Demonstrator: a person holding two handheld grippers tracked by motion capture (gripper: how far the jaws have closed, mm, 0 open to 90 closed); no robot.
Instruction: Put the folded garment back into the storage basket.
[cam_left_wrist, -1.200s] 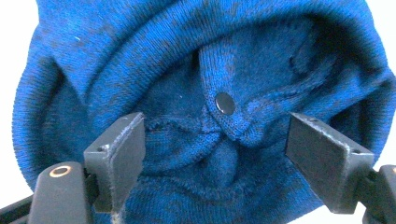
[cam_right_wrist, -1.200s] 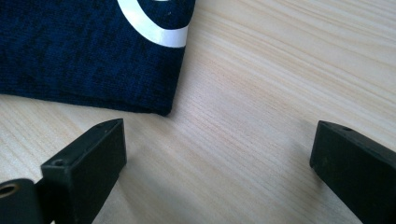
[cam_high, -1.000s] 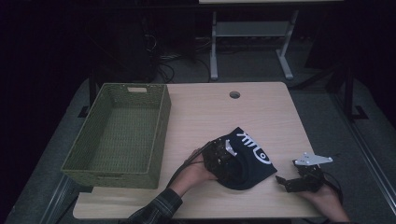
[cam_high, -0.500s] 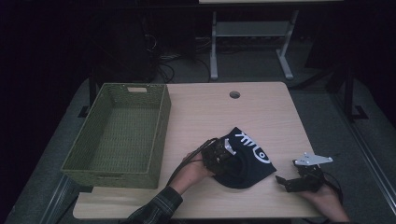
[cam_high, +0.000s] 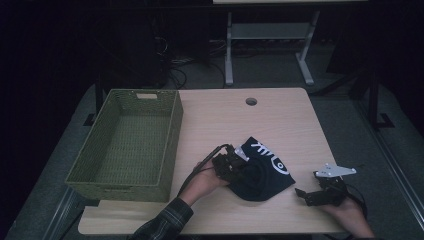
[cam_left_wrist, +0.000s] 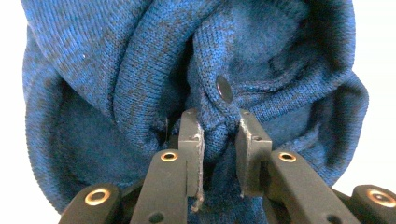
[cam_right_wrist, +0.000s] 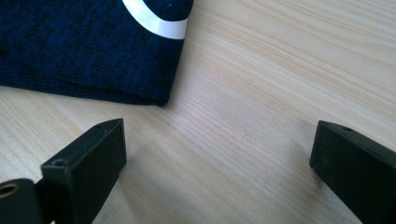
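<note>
Basket (cam_high: 125, 145) seemingly holds nothing; left claw (cam_left_wrist: 217, 140) pinches sweater (cam_high: 262, 170), right claw (cam_right_wrist: 217, 154) gapes.

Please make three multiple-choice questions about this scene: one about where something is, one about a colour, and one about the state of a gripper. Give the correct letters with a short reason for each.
1. Where does the green woven basket stand on the wooden table?
A. at its left side
B. at its right edge
C. on top of the garment

2. What colour is the print on the dark blue knit garment?
A. red
B. white
C. yellow

3. How are the jaws of the left gripper?
A. wide open over bare table
B. shut on a fold of the garment
C. inside the basket

Answers: 1 A, the high view shows the basket left of the garment. 2 B, white lines show on the cloth. 3 B, the left gripper view shows knit fabric pinched between the jaws.
</note>
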